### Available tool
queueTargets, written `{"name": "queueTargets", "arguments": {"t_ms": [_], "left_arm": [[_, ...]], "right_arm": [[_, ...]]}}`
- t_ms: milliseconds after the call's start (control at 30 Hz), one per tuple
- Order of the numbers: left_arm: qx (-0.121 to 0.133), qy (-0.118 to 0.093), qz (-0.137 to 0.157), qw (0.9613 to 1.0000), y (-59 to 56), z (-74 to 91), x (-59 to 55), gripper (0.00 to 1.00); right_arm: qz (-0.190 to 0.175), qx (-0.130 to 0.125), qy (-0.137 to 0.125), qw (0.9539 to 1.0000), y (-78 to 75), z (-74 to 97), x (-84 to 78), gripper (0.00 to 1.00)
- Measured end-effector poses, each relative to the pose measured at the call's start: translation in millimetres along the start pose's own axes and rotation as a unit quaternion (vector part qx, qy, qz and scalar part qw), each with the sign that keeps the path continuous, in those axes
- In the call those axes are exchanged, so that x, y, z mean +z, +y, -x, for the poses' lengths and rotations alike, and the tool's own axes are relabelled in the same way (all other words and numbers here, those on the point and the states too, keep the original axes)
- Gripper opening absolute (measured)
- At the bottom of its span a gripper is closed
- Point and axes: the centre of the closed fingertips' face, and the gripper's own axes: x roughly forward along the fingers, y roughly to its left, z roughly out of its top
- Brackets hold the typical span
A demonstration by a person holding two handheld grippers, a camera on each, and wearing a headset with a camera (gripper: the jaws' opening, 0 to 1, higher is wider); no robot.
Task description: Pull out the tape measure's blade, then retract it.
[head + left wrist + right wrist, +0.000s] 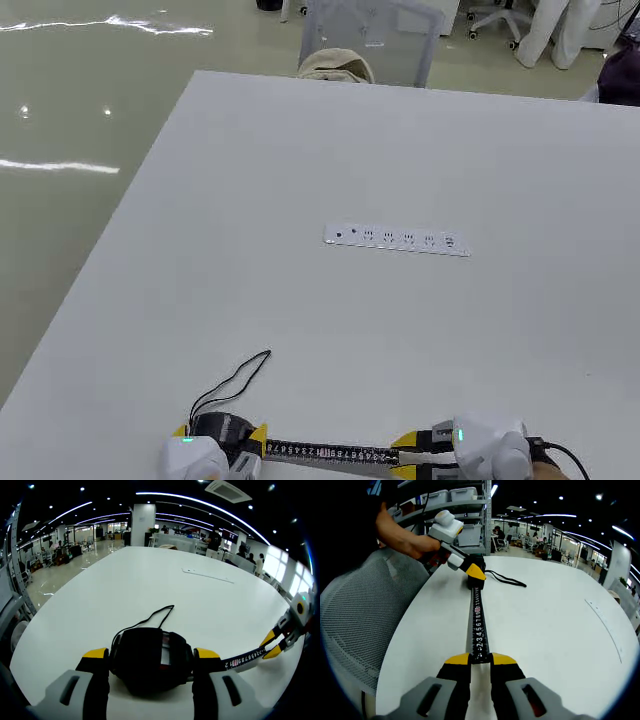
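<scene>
Tape measure case (147,660), black: lower left of head view on white tabletop (400,150), clamped between left gripper (220,434) fingers, strap (240,375) looped above it. Blade (478,622): drawn out rightward, end pinched in closed right gripper (480,658) fingers. Power strip (397,240): frame centre.

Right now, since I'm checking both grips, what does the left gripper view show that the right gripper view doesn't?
Left gripper view: how the left tongs clamp both sides of the black case. Right gripper view: a hand holding that gripper, and a mesh chair back. Both: the pulled-out blade, the black cord, the right tongs pinching the blade's end.
</scene>
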Motion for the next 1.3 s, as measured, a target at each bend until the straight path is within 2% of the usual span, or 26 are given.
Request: {"name": "queueTargets", "arguments": {"t_ms": [600, 1300], "left_arm": [[-0.006, 0.004, 0.003, 1.0, 0.2, 0.1, -0.5, 0.64], [-0.019, 0.006, 0.021, 0.9996, 1.0, 0.9, -1.5, 0.64]], "right_arm": [[0.001, 0.003, -0.007, 1.0, 0.0, -12.7, 10.3, 0.13], [0.004, 0.002, -0.013, 0.9999, 1.0, -23.4, 22.8, 0.13]]}}
